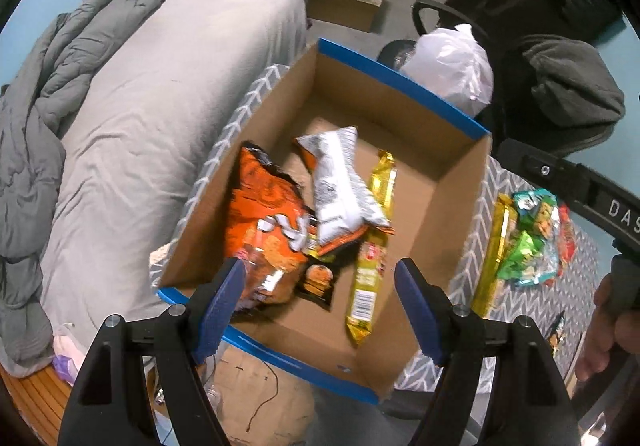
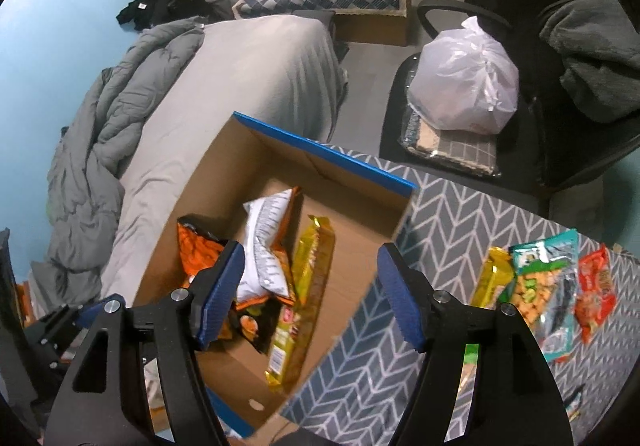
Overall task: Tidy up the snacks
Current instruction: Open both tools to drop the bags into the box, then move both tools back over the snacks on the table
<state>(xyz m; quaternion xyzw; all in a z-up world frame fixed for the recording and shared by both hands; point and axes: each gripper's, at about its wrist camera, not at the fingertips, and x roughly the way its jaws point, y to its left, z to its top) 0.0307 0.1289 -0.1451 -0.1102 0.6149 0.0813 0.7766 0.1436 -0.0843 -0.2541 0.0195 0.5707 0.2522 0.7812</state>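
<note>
An open cardboard box [image 1: 448, 181] with blue edges sits on a grey chevron cloth [image 2: 448, 230]. Inside lie an orange chip bag [image 1: 260, 213], a white and silver bag [image 1: 340, 185] and a long yellow packet [image 1: 372, 246]; they also show in the right wrist view: the orange bag [image 2: 196, 246], the white bag [image 2: 264, 246], the yellow packet [image 2: 308, 278]. My left gripper [image 1: 320, 306] is open and empty above the box's near edge. My right gripper [image 2: 308, 294] is open and empty over the box's near right corner. Several loose snacks lie on the cloth right of the box: a yellow packet [image 2: 492, 278], a green and teal bag [image 2: 540, 278], a red packet [image 2: 596, 290].
A bed with a grey sheet [image 1: 160, 105] and a rumpled duvet [image 1: 40, 105] lies left of the box. A black office chair carries a white plastic bag [image 2: 464, 81] and a grey blanket [image 2: 596, 53]. The right gripper's black body [image 1: 580, 185] shows at the left wrist view's right edge.
</note>
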